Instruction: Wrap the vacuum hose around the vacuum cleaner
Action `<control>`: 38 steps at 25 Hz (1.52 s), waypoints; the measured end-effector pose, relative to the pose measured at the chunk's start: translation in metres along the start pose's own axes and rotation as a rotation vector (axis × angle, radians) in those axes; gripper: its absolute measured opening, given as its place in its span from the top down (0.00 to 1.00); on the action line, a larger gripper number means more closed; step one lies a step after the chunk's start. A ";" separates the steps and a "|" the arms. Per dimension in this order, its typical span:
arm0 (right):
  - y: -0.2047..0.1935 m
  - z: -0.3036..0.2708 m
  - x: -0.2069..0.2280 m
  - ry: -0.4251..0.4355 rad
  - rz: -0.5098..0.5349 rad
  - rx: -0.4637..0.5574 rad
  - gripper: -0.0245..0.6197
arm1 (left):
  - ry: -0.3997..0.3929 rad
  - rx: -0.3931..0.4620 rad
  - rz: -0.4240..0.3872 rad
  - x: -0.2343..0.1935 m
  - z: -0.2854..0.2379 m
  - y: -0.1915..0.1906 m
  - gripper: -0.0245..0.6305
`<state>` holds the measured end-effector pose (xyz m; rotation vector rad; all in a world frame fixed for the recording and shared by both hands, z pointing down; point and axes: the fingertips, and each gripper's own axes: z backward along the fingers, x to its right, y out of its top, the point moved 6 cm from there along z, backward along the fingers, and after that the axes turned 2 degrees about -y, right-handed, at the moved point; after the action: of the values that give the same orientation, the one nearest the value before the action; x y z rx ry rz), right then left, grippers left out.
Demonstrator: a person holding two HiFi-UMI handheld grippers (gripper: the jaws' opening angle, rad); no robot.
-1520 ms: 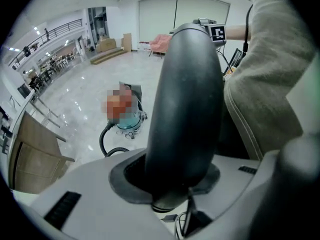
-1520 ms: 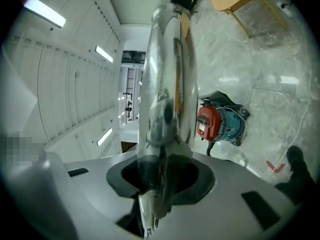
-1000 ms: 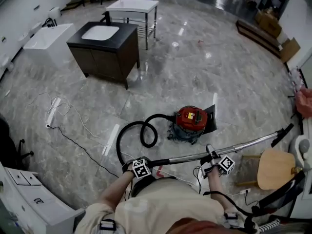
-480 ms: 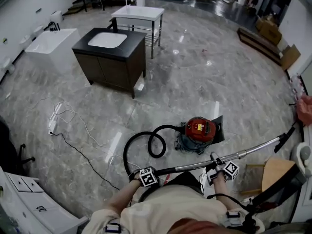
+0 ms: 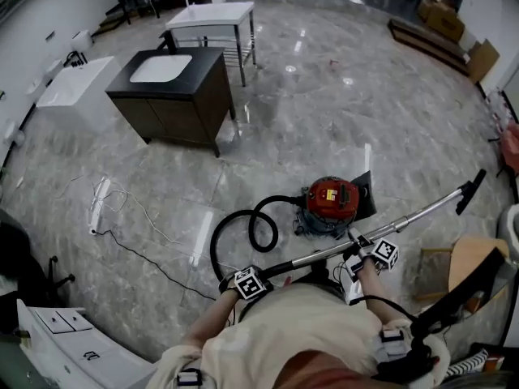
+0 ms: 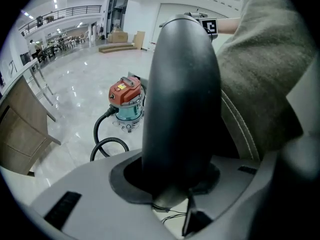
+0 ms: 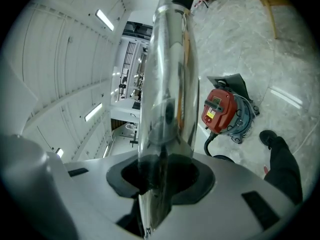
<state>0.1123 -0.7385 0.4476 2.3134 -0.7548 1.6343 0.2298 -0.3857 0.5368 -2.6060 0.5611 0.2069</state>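
L tongs (image 6: 172, 186) clamped on black handle (image 6: 182, 84), R tongs (image 7: 159, 184) clamped on metal tube (image 5: 413, 215). Vac (image 5: 332, 203) on floor ahead, hose (image 5: 278, 198) looped beside it, not wrapped yet. Risks: slick tube slips in R grip; far end swings into chair (image 5: 469, 259). Vac's yellow label: too small to read.

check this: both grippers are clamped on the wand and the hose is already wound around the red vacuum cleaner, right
Not wound: the head view shows the hose lying looped on the floor beside the red vacuum cleaner. The left gripper and right gripper are indeed clamped on the wand.
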 end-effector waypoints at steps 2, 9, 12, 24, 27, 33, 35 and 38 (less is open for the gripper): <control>0.023 -0.012 0.002 0.015 -0.009 -0.012 0.79 | 0.021 -0.007 0.009 -0.011 -0.009 0.021 0.75; 0.087 -0.027 0.037 0.017 -0.105 -0.029 0.79 | -0.010 -0.117 0.002 -0.019 -0.032 0.080 0.75; 0.108 -0.030 0.051 0.011 -0.135 -0.036 0.80 | -0.026 -0.165 -0.011 -0.019 -0.043 0.098 0.75; 0.204 -0.013 0.090 -0.014 -0.239 -0.026 0.80 | -0.017 -0.228 -0.041 -0.001 -0.078 0.190 0.75; 0.217 -0.014 0.094 -0.044 -0.260 0.000 0.81 | -0.045 -0.225 -0.061 -0.001 -0.083 0.202 0.75; 0.270 -0.030 0.090 -0.060 -0.221 0.008 0.81 | -0.057 -0.162 -0.075 -0.020 -0.102 0.249 0.75; 0.293 -0.039 0.085 -0.055 -0.199 0.010 0.81 | -0.064 -0.102 -0.051 -0.030 -0.102 0.272 0.75; 0.313 -0.048 0.079 -0.048 -0.165 0.009 0.81 | -0.084 0.056 0.072 -0.038 -0.096 0.290 0.74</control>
<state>-0.0687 -1.0044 0.5005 2.3595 -0.5505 1.5199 0.0779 -0.6523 0.5114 -2.5124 0.6231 0.3180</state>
